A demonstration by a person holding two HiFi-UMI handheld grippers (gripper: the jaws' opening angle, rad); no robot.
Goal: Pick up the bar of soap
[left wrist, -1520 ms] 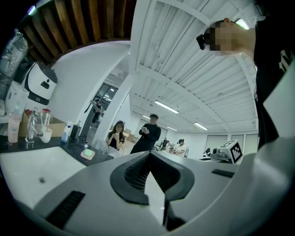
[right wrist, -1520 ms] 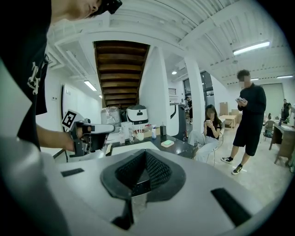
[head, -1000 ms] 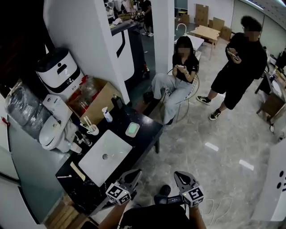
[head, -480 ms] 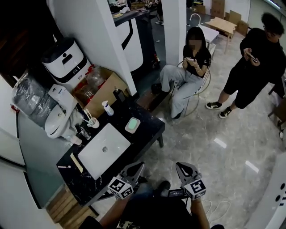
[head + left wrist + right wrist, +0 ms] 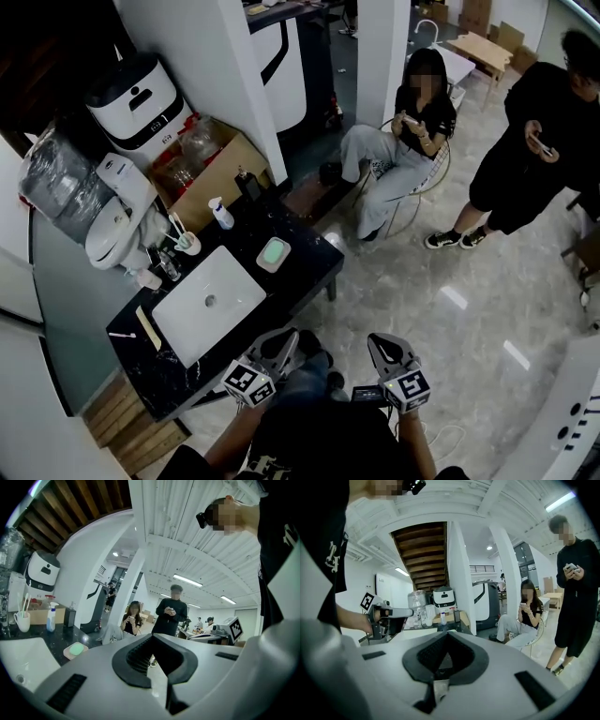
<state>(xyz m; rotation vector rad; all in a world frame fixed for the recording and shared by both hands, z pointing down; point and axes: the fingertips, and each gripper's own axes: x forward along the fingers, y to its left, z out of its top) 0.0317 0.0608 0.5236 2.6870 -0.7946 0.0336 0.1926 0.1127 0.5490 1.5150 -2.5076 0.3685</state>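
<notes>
"Looking down, where is the bar of soap [image 5: 275, 252]?"

"It is green. It lies in a pale dish [image 5: 263, 265] on the dark table [image 5: 314, 274], just beside a corner of the white sink [image 5: 208, 303]."

"What are the claws doing?"

"The left claw [image 5: 281, 343] is pressed together with nothing in it. The right claw [image 5: 380, 344] is pressed together too, and it is empty. Both are near the table's edge, well apart from the soap."

"Any words to read?"

"Each claw's cube has black-and-white square patterns (no letters). The white machine [image 5: 141, 98] has a small dark mark, too tiny to read. The black shirt [image 5: 332, 555] has white print, but I cannot read it."
</notes>
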